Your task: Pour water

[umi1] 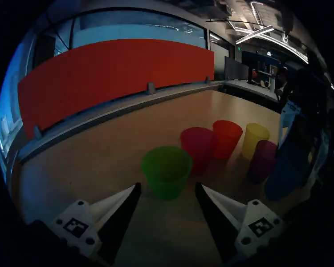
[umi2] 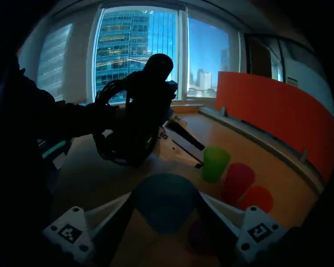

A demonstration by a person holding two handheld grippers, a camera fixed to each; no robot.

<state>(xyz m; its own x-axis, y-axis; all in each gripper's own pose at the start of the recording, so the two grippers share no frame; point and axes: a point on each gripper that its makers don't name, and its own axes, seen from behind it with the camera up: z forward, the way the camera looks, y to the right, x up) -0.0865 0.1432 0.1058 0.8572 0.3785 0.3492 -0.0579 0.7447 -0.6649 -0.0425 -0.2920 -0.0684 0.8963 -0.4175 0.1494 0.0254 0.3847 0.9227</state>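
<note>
A green cup (umi1: 167,171) stands on the wooden table (umi1: 100,155), just ahead of my open left gripper (umi1: 168,187) and level with the gap between its fingertips. Behind it stand a crimson cup (umi1: 197,147), a red cup (umi1: 226,138), a yellow cup (umi1: 255,140) and a purple cup (umi1: 262,160). My right gripper (umi2: 165,198) is shut on a blue cup (umi2: 164,207), which also shows at the right of the left gripper view, blue cup (umi1: 285,173). From the right gripper view, the left gripper (umi2: 201,158) points at the green cup (umi2: 215,163).
An orange partition (umi1: 118,75) runs along the table's far edge, with a grey rail (umi1: 122,107) below it. A person's dark arm and hand (umi2: 100,115) hold the left gripper in front of large windows (umi2: 136,49). The crimson cup (umi2: 238,182) and red cup (umi2: 257,199) stand beside the green one.
</note>
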